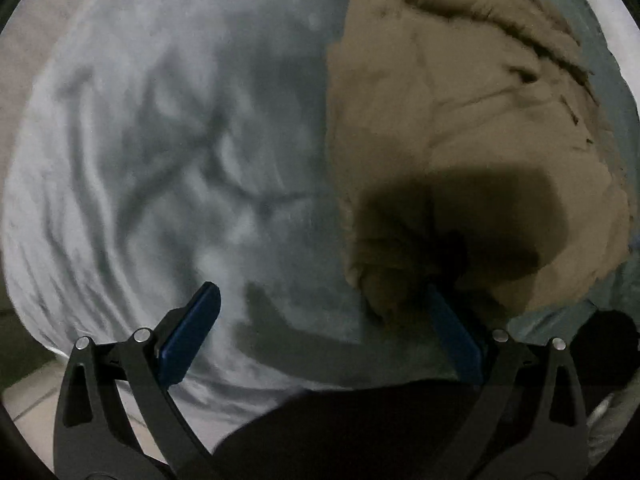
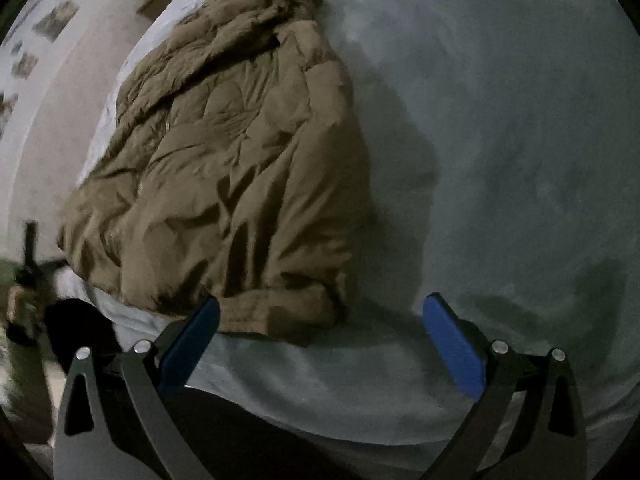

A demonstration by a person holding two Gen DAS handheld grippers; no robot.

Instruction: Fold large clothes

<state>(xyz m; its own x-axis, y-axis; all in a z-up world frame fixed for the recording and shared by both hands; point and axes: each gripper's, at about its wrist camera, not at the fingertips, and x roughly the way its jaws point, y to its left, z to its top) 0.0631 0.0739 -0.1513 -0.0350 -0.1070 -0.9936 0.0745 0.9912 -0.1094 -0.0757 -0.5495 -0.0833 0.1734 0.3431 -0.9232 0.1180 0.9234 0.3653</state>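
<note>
A brown padded jacket (image 2: 232,160) lies folded into a rough block on a pale grey bedsheet (image 2: 500,160). In the left wrist view the jacket (image 1: 460,120) fills the right half, and the sheet (image 1: 160,160) beside it is wrinkled. My left gripper (image 1: 320,300) is open, with its right finger (image 1: 452,332) at the jacket's near edge and nothing between the pads. My right gripper (image 2: 320,312) is also open; its left finger (image 2: 192,336) sits by the jacket's near hem, and the hem partly lies between the fingers without being clamped.
A wall with pictures (image 2: 52,20) stands beyond the far left side of the bed. A person's hand on the other gripper (image 2: 24,280) shows at the left edge. Dark clothing of the person (image 1: 360,432) covers the near bottom. Floor tiles (image 1: 32,400) show at the lower left.
</note>
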